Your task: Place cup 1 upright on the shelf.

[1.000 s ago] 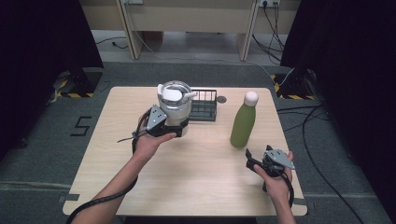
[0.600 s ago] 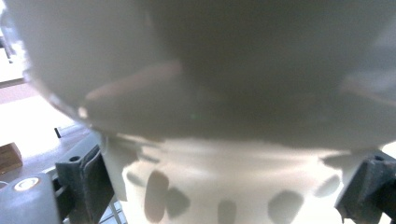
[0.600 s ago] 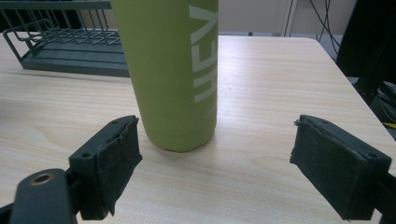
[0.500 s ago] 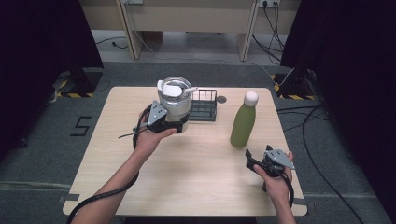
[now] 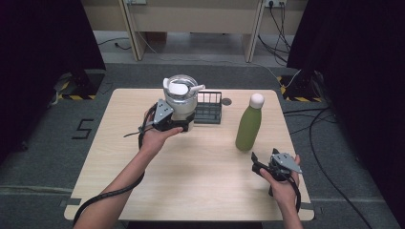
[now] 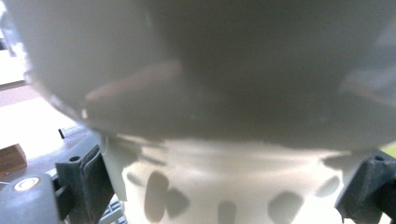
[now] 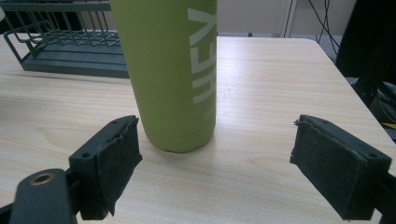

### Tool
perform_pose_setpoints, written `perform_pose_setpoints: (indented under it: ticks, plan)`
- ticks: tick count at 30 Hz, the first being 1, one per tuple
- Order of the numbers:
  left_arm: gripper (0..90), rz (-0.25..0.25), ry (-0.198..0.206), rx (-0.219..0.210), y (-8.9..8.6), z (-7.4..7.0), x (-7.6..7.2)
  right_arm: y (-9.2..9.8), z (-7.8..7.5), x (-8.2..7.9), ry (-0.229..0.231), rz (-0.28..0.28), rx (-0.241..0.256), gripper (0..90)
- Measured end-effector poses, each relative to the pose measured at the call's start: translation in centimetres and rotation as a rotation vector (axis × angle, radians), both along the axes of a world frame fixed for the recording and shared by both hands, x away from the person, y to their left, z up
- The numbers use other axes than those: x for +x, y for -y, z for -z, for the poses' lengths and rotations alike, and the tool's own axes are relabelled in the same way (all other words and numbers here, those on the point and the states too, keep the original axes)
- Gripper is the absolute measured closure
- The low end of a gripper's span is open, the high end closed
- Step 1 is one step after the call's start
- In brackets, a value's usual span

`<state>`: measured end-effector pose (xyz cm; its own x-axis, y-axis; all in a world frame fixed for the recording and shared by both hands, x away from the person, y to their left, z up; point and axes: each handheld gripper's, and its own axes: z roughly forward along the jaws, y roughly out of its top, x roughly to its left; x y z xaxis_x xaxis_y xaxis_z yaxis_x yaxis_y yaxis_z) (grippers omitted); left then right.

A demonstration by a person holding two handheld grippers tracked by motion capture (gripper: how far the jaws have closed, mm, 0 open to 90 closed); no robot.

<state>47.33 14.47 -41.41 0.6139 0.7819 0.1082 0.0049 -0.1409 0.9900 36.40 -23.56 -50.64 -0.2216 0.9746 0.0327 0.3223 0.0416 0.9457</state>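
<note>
The left claw (image 5: pixel 184 125) is clamped on the white base of a blender (image 5: pixel 180 98), whose clear jug carries a white lid. The blender stands on the table (image 5: pixel 200 186) just beside a dark wire rack (image 5: pixel 208 108). The right claw (image 7: pixel 217 163) gapes apart near a green bottle (image 7: pixel 170 70).

My high cam looked fwd and down over the light wooden table (image 5: pixel 200 181). Left gripper cam sat v. close. Right cam shared the tall green metal bottle (image 7: pixel 168 70) w/ it.
</note>
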Motion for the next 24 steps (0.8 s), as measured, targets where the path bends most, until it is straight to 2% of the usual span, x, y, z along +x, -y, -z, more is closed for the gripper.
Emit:
perform_pose_setpoints:
  ticks: [7,23,24]
  plan:
    - [10.1,0.001,0.000,-0.007,0.2,-0.2,0.6,0.0,0.0,0.0,0.000,0.000,0.002,14.9]
    - [10.1,-0.031,0.000,-0.010,0.3,-0.5,2.2,0.0,0.1,0.0,-0.008,0.004,0.011,14.9]
    - [10.1,-0.036,0.009,-0.005,0.3,-0.6,2.4,0.0,0.1,0.0,-0.007,0.003,0.010,14.9]
